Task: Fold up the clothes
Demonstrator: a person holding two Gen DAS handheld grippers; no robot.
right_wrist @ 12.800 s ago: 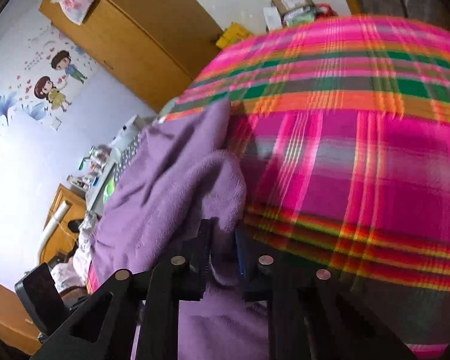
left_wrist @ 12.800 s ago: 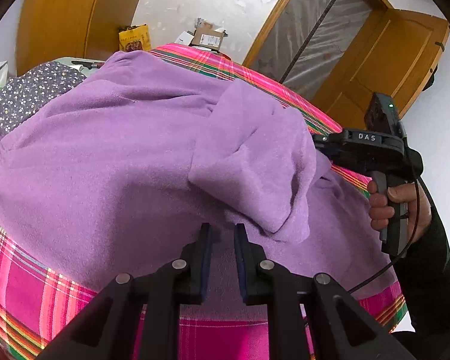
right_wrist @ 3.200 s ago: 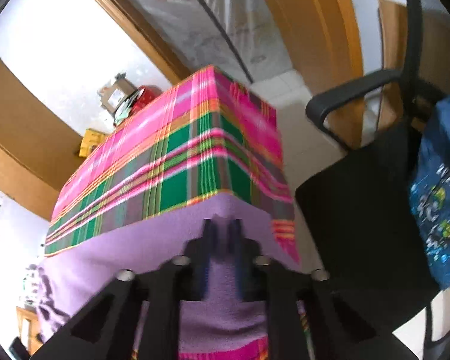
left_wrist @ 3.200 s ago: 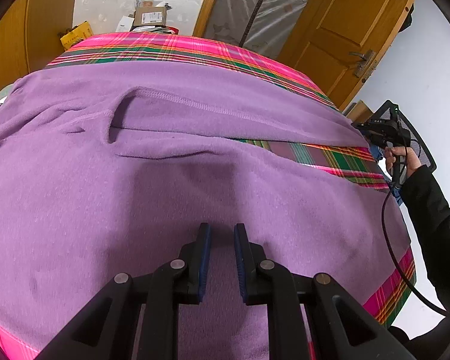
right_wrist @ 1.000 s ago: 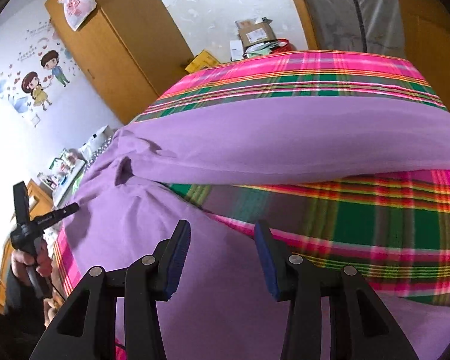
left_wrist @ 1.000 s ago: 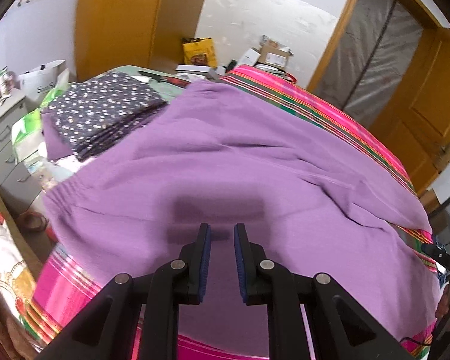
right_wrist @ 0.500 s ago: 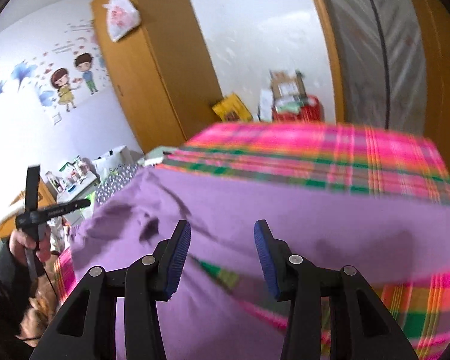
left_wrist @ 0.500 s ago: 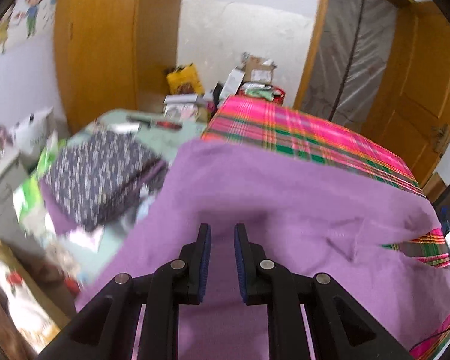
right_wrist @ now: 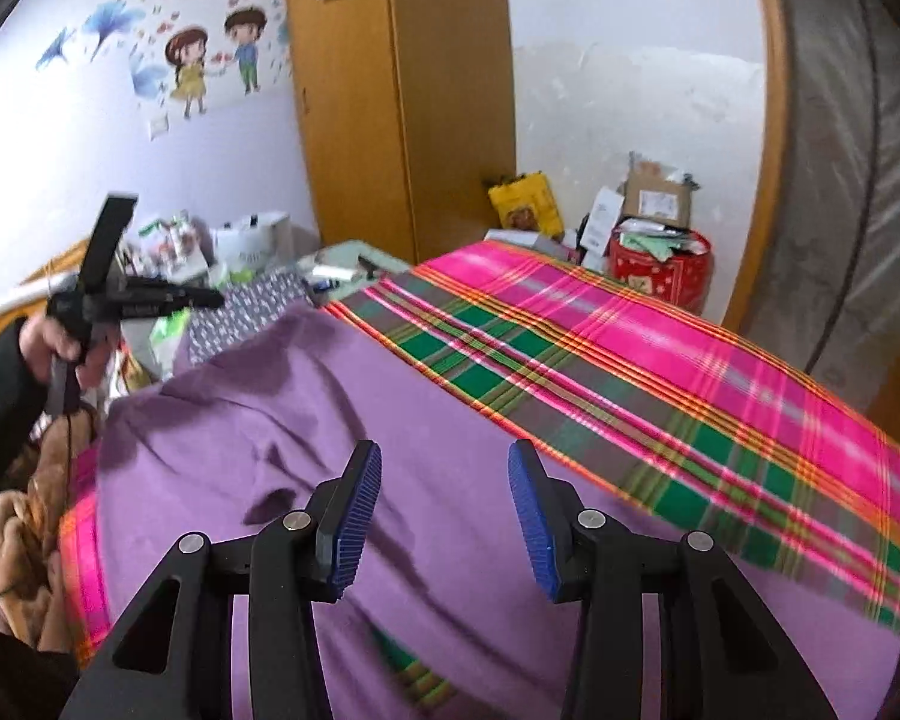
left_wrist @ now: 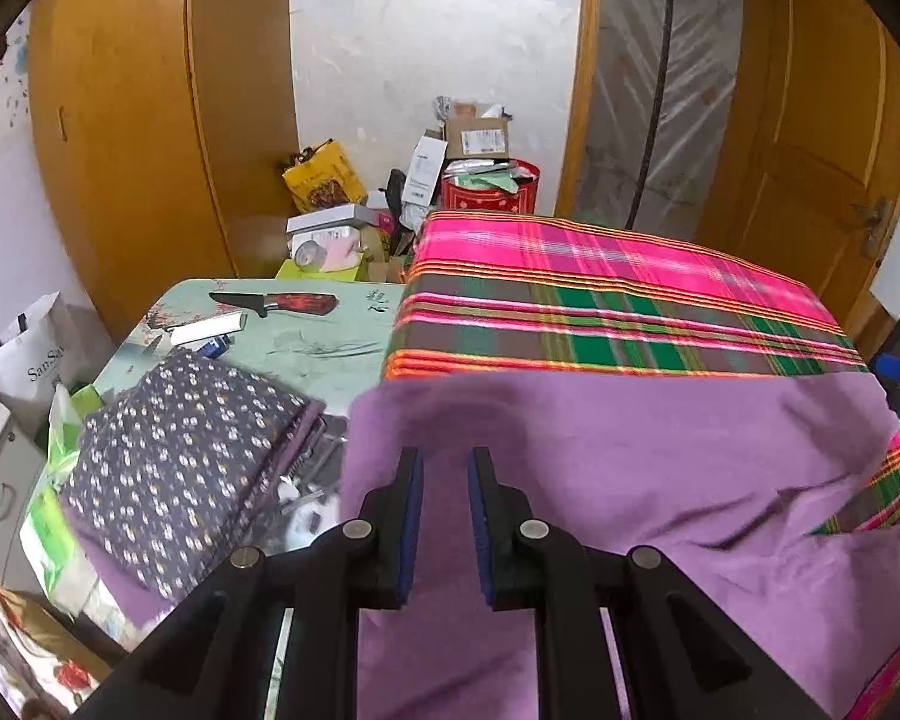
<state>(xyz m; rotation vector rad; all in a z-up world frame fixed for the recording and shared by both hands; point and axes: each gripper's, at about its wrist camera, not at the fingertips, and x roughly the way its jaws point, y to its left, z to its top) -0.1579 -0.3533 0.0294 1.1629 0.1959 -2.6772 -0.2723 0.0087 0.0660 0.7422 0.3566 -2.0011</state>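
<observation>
Jaws of the left gripper (left_wrist: 444,483) stand narrowly parted with a gap between the blue pads; purple cloth fills the view behind the gap, and whether any of it is pinched cannot be told from the left wrist view. Jaws of the right gripper (right_wrist: 444,492) stand wide apart, released, with nothing between the pads (right_wrist: 359,507).

The purple garment (left_wrist: 630,450) lies spread on the tabletop, directly below and ahead of both sets of jaws. In the left wrist view its far edge runs across just beyond the jaw tips, and its left edge falls just left of the left jaw. In the right wrist view it extends from under the jaws away to the left, with creases left of the left jaw.

The plaid cloth (right_wrist: 660,372) covering the tabletop lies bare ahead and to the right of the right jaws, beyond the garment's far edge.

A folded dark floral garment (left_wrist: 174,456) sits to the left of the left jaws on a pale green surface (left_wrist: 330,336), apart from the purple garment. A knife (left_wrist: 276,303) lies on that surface further ahead.

In the right wrist view, a hand (right_wrist: 69,342) well to the left of the jaws grips the left gripper's handle, held above the tabletop's left end.
</observation>
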